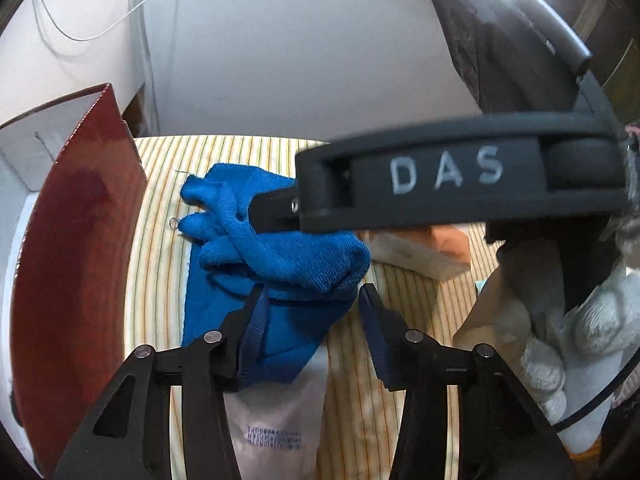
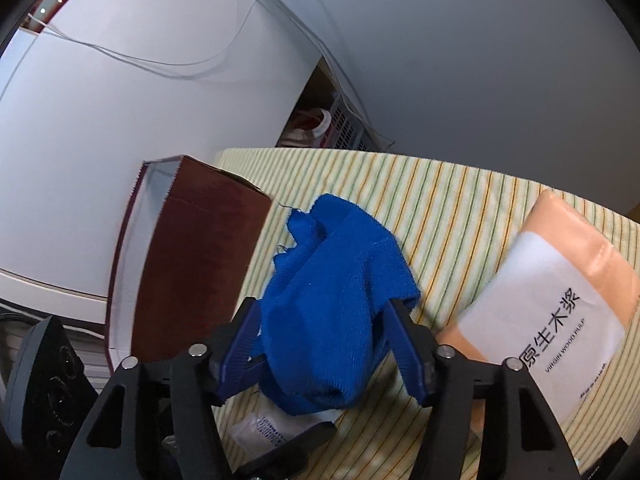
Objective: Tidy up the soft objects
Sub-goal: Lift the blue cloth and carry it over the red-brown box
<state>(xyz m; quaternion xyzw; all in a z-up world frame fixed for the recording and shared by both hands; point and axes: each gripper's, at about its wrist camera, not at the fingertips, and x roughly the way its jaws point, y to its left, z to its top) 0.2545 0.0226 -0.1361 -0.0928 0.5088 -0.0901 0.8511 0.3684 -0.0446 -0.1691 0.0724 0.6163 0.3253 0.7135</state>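
You're wearing a white knit glove and wielding black plastic grippers with blue ribbed pads, silver pivot pins, one showing white "DAS" lettering.

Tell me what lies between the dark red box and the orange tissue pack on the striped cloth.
The crumpled blue towel lies between the dark red box and the orange tissue pack; the right wrist view shows it best.

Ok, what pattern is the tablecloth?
The tablecloth is pale cream with thin green and orange stripes, clearest in the right wrist view.
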